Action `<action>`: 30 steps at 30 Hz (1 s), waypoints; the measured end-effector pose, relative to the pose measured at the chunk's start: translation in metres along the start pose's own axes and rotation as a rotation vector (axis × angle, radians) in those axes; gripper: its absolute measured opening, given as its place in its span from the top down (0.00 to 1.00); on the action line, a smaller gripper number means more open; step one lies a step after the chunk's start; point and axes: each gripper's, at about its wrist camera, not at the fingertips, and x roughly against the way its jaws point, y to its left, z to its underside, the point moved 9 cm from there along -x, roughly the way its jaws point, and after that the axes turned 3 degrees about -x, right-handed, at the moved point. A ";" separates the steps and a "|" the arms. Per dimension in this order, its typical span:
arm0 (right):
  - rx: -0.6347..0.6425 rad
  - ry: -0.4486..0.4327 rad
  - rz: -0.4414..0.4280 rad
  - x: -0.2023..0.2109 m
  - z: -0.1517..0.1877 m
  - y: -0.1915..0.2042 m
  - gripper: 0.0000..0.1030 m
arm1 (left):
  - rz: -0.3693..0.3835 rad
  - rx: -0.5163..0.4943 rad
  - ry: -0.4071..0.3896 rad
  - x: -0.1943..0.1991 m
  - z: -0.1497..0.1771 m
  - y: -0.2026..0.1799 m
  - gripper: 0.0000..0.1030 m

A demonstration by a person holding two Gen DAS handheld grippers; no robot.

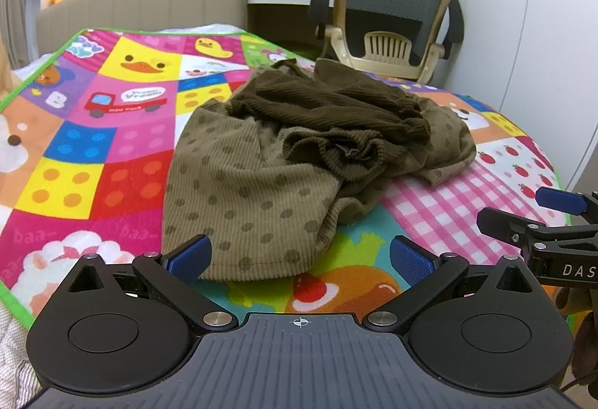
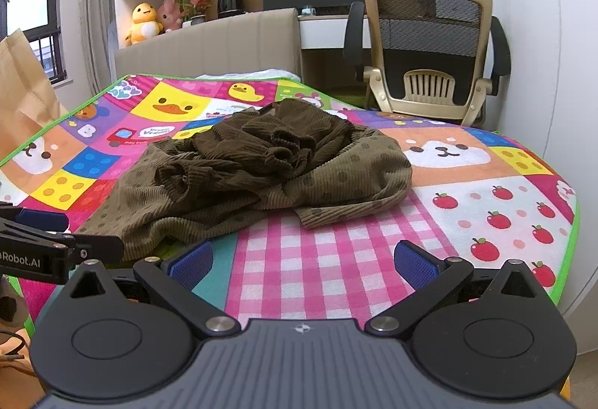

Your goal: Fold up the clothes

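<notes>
hovering just short of the crumpled brown garment [image 1: 299, 147] — left gripper [image 1: 299, 259] and right gripper [image 2: 302, 259] both spread wide, holding nothing, ready to pinch its near hem.

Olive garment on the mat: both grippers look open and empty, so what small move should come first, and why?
Probably ease the left gripper forward to pinch the near hem of the olive garment. The garment lies crumpled on the play mat, its hem just ahead of the left fingers, while the right gripper faces bare mat.
</notes>
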 end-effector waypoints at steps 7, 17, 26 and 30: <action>0.007 0.085 -0.057 -0.047 -0.047 -0.028 0.00 | 0.052 -0.024 -0.024 -0.016 -0.041 0.024 0.00; -0.178 0.209 -0.011 -0.187 -0.095 -0.087 0.00 | 0.146 0.073 0.087 -0.128 -0.108 0.074 0.00; -0.262 0.251 -0.086 -0.195 -0.077 -0.090 0.00 | 0.227 0.087 0.199 -0.165 -0.082 0.080 0.00; -0.241 0.284 -0.057 -0.201 -0.081 -0.087 0.00 | 0.226 0.058 0.196 -0.165 -0.080 0.080 0.00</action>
